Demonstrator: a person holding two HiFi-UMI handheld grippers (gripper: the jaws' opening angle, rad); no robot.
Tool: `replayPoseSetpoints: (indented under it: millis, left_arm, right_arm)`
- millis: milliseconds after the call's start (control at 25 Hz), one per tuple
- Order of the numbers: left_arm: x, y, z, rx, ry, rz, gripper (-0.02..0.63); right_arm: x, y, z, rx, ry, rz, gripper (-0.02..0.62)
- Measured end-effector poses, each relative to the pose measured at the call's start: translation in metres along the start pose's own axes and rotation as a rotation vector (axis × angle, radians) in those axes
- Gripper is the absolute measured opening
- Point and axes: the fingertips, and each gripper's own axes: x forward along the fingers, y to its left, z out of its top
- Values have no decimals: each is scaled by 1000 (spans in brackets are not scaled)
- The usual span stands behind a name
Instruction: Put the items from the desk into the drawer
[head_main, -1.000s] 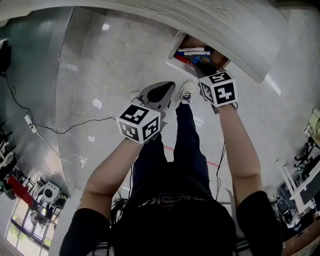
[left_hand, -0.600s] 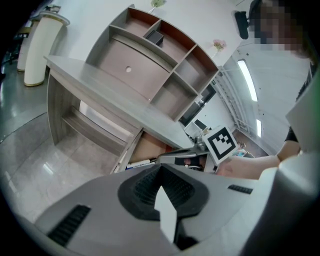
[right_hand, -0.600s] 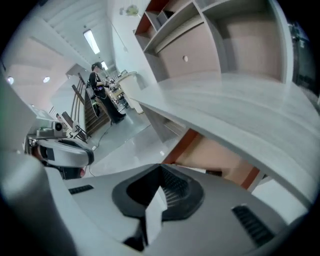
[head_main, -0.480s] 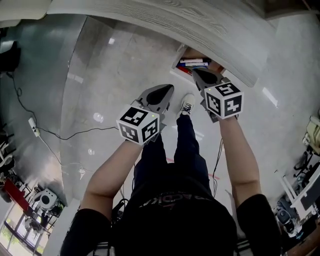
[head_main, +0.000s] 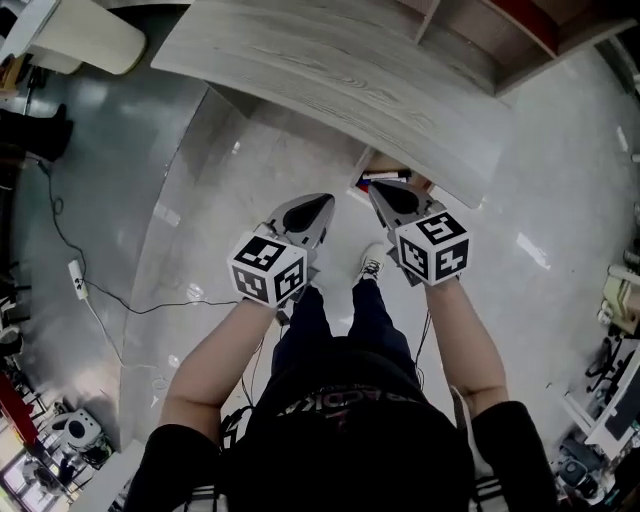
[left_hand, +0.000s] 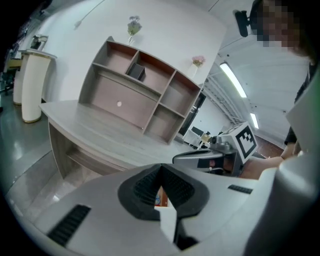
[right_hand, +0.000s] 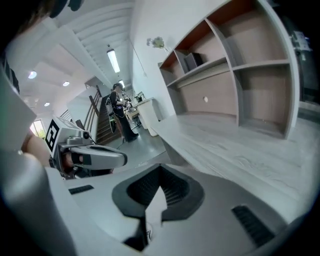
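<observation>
The pale wooden desk (head_main: 330, 80) crosses the top of the head view. Below its front edge the drawer (head_main: 358, 170) stands open, and a dark marker (head_main: 385, 175) and other small items lie in it. My left gripper (head_main: 322, 200) hangs shut and holds nothing, just left of the drawer and above the floor. Close beside it, my right gripper (head_main: 378, 188) is also shut and holds nothing, partly covering the drawer. In the left gripper view the jaws (left_hand: 160, 167) meet at the tip, with the desk (left_hand: 100, 135) beyond. The right gripper view shows that gripper's jaws (right_hand: 160, 170) together beside the desk (right_hand: 225, 145).
A shelf unit (left_hand: 145, 100) stands at the back of the desk. A white rounded stand (head_main: 90, 40) is at the desk's left end. A cable (head_main: 120, 300) runs over the glossy floor at the left. My shoe (head_main: 372, 265) is under the grippers. A person (right_hand: 119, 107) stands far off.
My right gripper has drawn back out of the drawer and come up beside the left one. Both grippers now sit nearer the desk's front edge, and the view has tilted up over the desk.
</observation>
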Motion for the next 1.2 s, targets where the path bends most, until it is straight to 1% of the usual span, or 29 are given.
replayPoseSetpoints:
  millis: [240,360,440,680,880,1200]
  left_arm:
    - [-34,-3,38,64,-76,-3,5]
    - [-49,-1,62,108,-130,10,5]
    - [-59,0,74,127,-155,21,5]
    - [-86,-1,94,157,-209,35,5]
    - [-101,-7,93,177,-224,28,5]
    - [-103,-14,85,172,-235,15,5]
  right_arm:
    - [-20,42,49,-73,-113,50,17]
    - [-24,58,74,-132,-168,75,17]
    - [-27,69,84,-155,-188,88,17]
    - [-37,101,100,-175,-237,123,17]
    - [-42,125,101,-201,-260,137,17]
    - [-40,130,93,-196,-247,141,17]
